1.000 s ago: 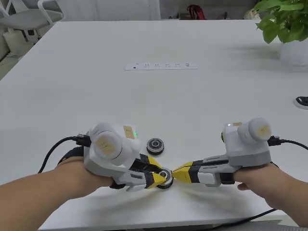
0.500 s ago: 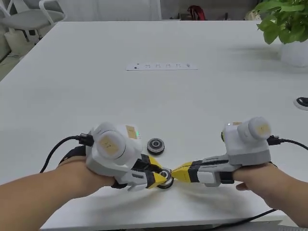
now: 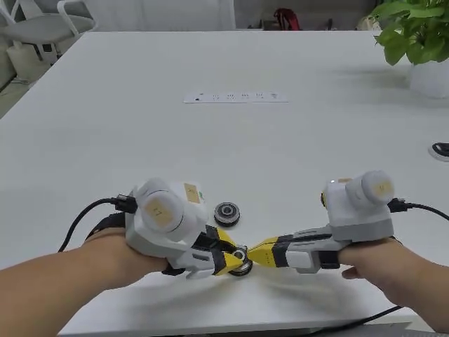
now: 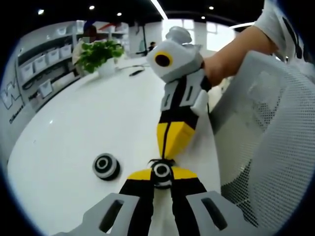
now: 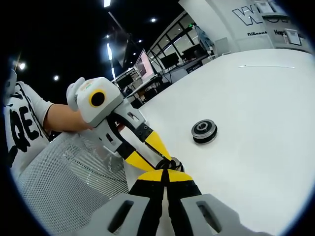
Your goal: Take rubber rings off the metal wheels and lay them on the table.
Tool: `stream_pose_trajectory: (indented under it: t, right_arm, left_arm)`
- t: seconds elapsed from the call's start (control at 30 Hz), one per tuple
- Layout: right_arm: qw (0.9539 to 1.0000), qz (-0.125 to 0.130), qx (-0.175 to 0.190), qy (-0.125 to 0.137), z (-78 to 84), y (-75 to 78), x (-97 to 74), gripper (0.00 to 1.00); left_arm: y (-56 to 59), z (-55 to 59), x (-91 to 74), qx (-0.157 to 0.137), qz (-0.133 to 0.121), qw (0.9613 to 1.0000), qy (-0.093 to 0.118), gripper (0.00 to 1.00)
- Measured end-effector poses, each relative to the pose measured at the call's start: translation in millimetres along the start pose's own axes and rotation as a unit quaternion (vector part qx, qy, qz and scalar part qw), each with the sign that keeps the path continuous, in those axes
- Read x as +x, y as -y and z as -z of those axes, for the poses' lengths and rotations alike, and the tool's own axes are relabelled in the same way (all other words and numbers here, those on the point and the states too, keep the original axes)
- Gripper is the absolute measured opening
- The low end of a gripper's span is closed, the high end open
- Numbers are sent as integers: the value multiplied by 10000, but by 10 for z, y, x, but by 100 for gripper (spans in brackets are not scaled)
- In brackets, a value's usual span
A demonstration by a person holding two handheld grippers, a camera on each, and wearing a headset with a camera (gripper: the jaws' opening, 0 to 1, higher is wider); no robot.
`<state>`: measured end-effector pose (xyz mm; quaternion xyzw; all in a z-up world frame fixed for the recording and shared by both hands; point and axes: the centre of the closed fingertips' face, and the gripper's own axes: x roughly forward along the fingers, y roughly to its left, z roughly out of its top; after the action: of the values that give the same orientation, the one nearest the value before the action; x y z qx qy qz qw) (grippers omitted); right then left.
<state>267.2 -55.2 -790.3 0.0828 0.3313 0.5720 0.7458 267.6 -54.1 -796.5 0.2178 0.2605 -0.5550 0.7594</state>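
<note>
I have the wheel (image 4: 161,170) clamped in the left gripper (image 4: 162,174), its yellow fingertips (image 4: 141,175) closed on either side of the small round disc, which shows a bright metal hub inside a dark band. It sits low over the table (image 3: 295,161) near the front edge, between my two hands. The right gripper (image 4: 167,153) comes in from the opposite side, and its wedge-shaped yellow jaws are pressed together to a narrow point that touches the wheel's rim. I cannot tell whether any rubber is caught between them. From the right gripper view my own right jaws are likewise drawn together, black shanks ending in yellow tips, meeting the left gripper's tips just ahead. A second wheel (image 3: 226,212) lies flat on the table just beyond the left gripper, apart from both tools. It is a squat cylinder with concentric silver and black circles on its face and a black ring (image 5: 204,138) around its outside. The tabletop is smooth, matte white and faintly glossy. A flat white power strip (image 3: 236,97) lies well beyond, toward the middle. A leafy green plant (image 3: 410,28) in a white pot stands at the far right corner. A thin black cable (image 3: 81,221) trails from the left gripper's rounded white housing. In the left gripper view a white mesh chair back (image 4: 268,132) fills the space beside the table's edge.
</note>
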Motion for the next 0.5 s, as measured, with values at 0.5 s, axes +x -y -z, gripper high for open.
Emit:
stream_pose_trajectory:
  t: [0.5]
  right_arm:
    - [9998, -174, -55, 77, -42, -72, 18, 0]
  left_arm:
    - [-1, 1, -2, -20, 11, 10000, 6, 12]
